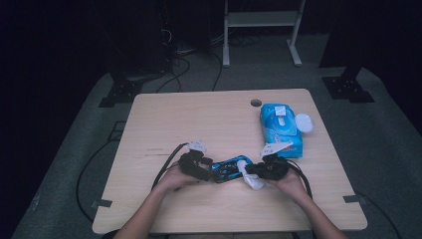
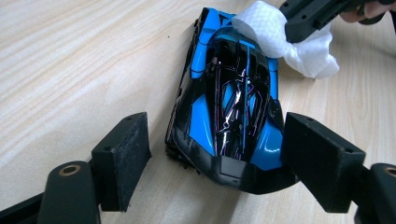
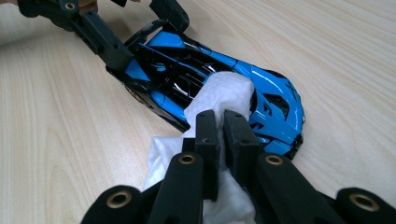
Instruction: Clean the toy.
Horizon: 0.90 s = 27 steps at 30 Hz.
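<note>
Your left gripper (image 1: pixel 206 168) sits at the car's rear w/ jaws spread approx. car-width; in the left gripper view the right-hand pad touches the tail, the other pad stands off w/ a clear gap, so the toy car (image 2: pixel 229 100) is bracketed, not clamped. Close that gap before you scrub, or the car will likely skid on the table (image 1: pixel 199 114). The car lies near the front edge, mid-table, between both hands, roof up. Moving right: your right gripper (image 3: pixel 221 122) has its jaws pinched tight on a white wet wipe (image 3: pixel 217 100), the wad's tip resting on the roof/windscreen area. Keep that pinch, wipe along the body toward the nose w/ light pressure, and push against the left gripper's hold, not away from it. Farther right, the wipes pack (image 1: pixel 281 128) lies w/ its lid open, near the right edge, if you need a fresh sheet.
</note>
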Available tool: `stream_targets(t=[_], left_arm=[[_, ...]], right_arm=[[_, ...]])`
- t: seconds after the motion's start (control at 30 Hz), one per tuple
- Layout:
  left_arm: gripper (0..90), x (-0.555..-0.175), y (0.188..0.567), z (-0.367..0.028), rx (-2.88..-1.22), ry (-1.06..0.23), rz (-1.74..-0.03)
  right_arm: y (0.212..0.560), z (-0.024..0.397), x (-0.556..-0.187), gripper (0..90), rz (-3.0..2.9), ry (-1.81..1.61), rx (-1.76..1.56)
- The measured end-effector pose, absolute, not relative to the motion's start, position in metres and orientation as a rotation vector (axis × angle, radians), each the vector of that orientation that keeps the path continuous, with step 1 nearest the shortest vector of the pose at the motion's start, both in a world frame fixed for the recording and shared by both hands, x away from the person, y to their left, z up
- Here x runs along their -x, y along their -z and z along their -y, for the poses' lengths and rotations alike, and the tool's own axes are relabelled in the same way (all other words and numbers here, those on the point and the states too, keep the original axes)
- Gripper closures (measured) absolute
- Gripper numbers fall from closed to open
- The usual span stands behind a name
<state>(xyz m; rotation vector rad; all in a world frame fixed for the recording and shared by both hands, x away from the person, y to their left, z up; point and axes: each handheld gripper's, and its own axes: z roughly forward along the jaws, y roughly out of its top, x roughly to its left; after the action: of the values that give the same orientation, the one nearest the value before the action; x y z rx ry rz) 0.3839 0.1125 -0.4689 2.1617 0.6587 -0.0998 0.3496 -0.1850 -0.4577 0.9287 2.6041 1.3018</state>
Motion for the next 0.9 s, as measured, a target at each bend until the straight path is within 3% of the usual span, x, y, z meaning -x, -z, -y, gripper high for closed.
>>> stream_targets(t=[0.4,0.7,0.9], left_arm=[[28.3,-0.384,0.470,-0.113,-2.156,0.108,-0.669],[28.2,-0.387,0.470,-0.113,-2.164,0.112,-0.663],[28.2,-0.386,0.471,-0.113,-2.165,0.112,-0.656]], right_arm=[[0.469,0.182,-0.337,84.4,-2.640,-1.219,-0.857],[0.439,0.187,-0.357,84.4,-2.479,-1.391,-0.941],[0.456,0.178,-0.359,84.2,-2.547,-1.294,-0.940]])
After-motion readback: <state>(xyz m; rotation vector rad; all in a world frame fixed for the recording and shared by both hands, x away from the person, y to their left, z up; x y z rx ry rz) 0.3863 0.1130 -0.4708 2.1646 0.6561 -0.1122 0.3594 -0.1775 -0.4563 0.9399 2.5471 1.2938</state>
